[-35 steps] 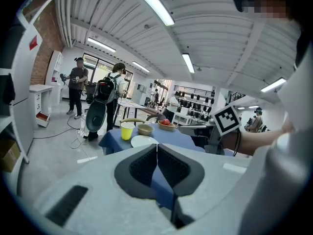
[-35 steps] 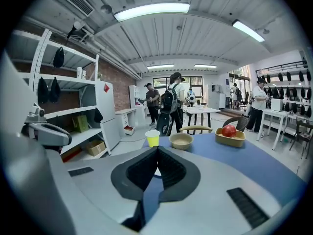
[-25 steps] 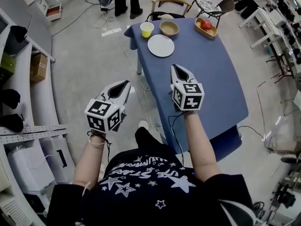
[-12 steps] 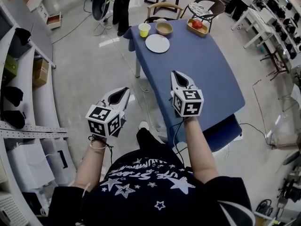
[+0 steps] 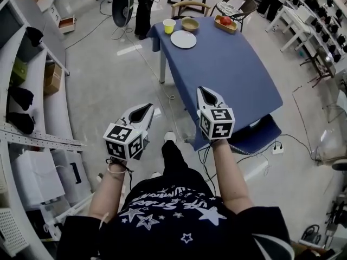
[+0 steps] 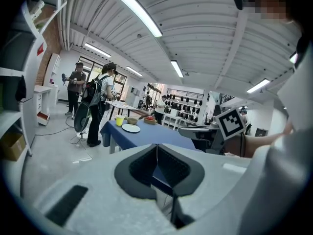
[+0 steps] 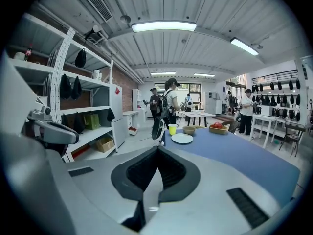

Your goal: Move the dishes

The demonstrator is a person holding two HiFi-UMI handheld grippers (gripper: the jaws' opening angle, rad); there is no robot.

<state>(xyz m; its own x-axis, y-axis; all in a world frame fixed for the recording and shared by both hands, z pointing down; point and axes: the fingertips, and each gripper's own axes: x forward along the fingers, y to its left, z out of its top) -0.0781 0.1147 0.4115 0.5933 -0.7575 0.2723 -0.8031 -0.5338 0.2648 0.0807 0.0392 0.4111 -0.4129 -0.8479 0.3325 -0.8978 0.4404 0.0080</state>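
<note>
The dishes stand at the far end of the blue table (image 5: 227, 75): a white plate (image 5: 183, 39), a yellow cup (image 5: 169, 25), a tan bowl (image 5: 190, 24) and a wooden tray with red fruit (image 5: 225, 24). My right gripper (image 5: 202, 89) hovers over the table's near left corner, shut and empty. Off the table's left side, my left gripper (image 5: 148, 106) hangs over the floor, also shut with nothing in it. Both are far short of the dishes. The plate (image 7: 182, 138), cup (image 7: 172, 129) and bowl (image 7: 189, 129) show ahead in the right gripper view.
White shelving (image 5: 32, 91) with bags and boxes curves along the left. A person (image 5: 142, 4) stands past the table's far left corner, with chairs (image 5: 238, 7) behind the table. A blue seat (image 5: 255, 135) sits under the near edge. Cables and a power strip (image 5: 277, 149) lie on the floor.
The table and dishes have drawn farther away in the head view. Both grippers now sit nearer the table's near edge, still shut, with the right one over the corner.
</note>
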